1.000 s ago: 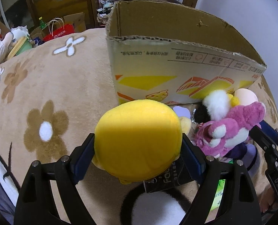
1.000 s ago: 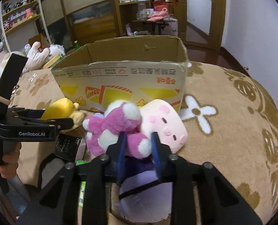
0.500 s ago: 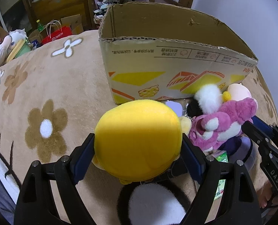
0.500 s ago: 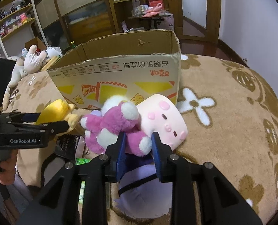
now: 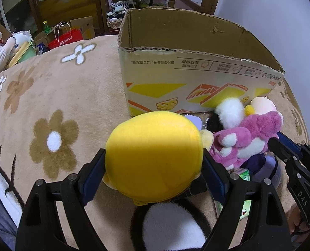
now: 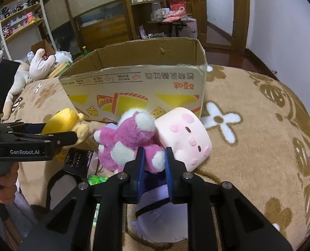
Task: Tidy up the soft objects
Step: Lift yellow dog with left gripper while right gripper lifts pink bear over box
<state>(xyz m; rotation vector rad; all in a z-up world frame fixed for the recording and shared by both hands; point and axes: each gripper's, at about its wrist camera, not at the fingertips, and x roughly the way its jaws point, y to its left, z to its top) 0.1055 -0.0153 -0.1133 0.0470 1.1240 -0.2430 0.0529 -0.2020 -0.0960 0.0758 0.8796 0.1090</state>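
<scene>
Right tongs (image 6: 154, 161) just tightened on pink bear (image 6: 132, 140); left tongs (image 5: 154, 167) clench yellow plush (image 5: 153, 156).

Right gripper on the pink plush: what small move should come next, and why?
Probably a short lift. The right gripper, whose jaws have just been closing, pinches a limb of the pink plush, which lies against the pale pig plush in front of the open cardboard box. Raising it would free it to go over the rim.

Yellow plush (image 5: 155, 159) hid the items beneath it at lower centre. Cardboard box (image 5: 196, 79) interior floor was out of sight. Purple plush (image 6: 155, 215) was half-covered by the fingers (image 6: 139, 167). Green packet (image 5: 245, 188) print was unreadable.
</scene>
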